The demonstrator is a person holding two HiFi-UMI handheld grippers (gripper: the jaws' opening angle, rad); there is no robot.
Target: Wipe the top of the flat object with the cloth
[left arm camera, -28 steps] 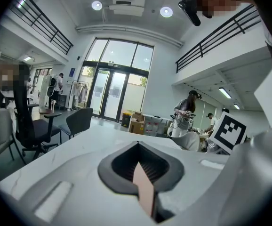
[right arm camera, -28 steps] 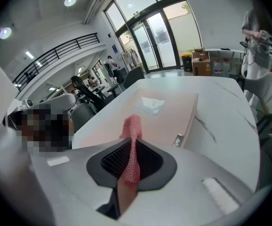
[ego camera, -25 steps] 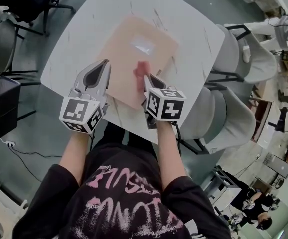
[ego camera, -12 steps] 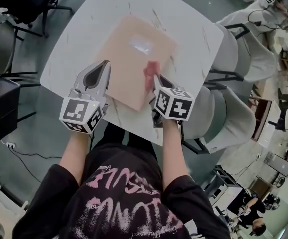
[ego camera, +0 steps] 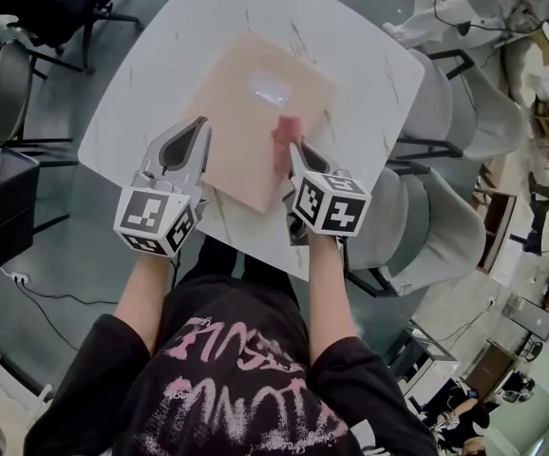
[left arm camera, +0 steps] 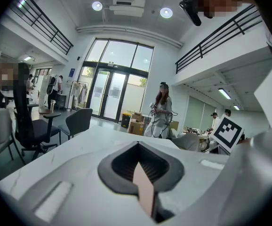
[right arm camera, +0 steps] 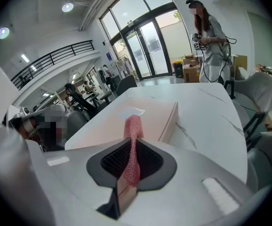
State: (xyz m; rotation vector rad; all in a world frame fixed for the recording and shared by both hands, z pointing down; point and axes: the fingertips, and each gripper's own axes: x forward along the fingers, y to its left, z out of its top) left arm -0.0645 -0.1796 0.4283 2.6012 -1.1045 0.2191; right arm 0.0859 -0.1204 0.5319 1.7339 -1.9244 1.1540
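Bright open hall, white marbled tabletop [ego camera: 151,74] down below, grey chairs [ego camera: 445,112] off to the right. Pale pink flat object [ego camera: 241,103] lying in the middle of that tabletop, well inside its edges.

Right gripper [ego camera: 290,148] clenched on the pink mesh cloth [ego camera: 283,133], free end poking out past the tips over the near right part of the flat top. Hard to confirm actual contact from here. Looks like mid-wipe, judging by the lie of things.

To do it well:
- Press lightly to spread the cloth flat, not bunched.
- Sweep in straight, overlapping passes from the near edge towards the far one.
- Take in the pale shiny patch [ego camera: 273,88] near the middle.
- Ease off before the right edge to avoid snagging there and dragging the whole thing along.

Left gripper [ego camera: 201,122] closed on nothing, tips just at the left edge of the flat object. Handy there for steadying against any slide.

Both forearms reaching forward from the body, roughly parallel, wrists tipped down. Right one set a touch nearer and further right, marker cube turned up towards the head camera.
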